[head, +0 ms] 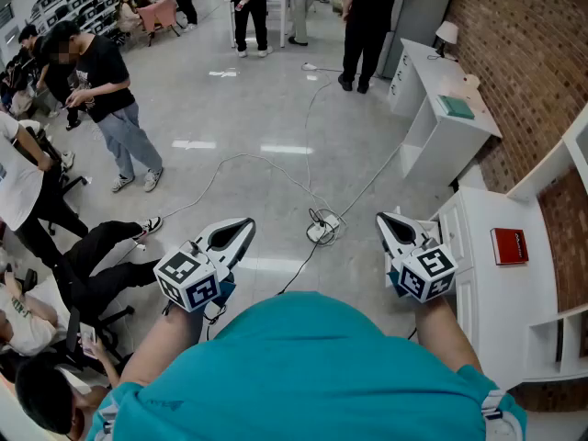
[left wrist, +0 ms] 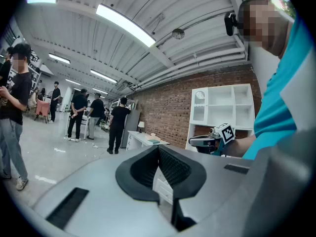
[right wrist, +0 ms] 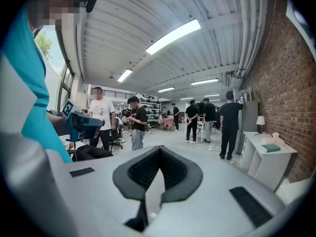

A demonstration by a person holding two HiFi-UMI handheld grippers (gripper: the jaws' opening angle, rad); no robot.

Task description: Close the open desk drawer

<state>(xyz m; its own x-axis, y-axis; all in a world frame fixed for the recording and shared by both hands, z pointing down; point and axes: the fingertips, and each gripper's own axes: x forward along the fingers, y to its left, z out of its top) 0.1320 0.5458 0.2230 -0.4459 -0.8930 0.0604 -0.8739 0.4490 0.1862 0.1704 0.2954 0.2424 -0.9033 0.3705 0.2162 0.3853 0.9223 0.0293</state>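
Just right of the closed right claw [head: 388,221] lies the drawer [head: 457,235]; left claw [head: 244,225] closed.

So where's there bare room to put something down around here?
The white desk is bare on every side of the red book. The floor ahead carries a power strip and cables; seated people crowd the left.

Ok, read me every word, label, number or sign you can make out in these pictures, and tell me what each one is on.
No text here can be read.
Small red book on the white desk: a pale mark on its cover, too small to read.
Black-and-white marker cubes: coded square patterns, no letters or numbers.
Stocked shelves at the far wall: too small and blurred to read.
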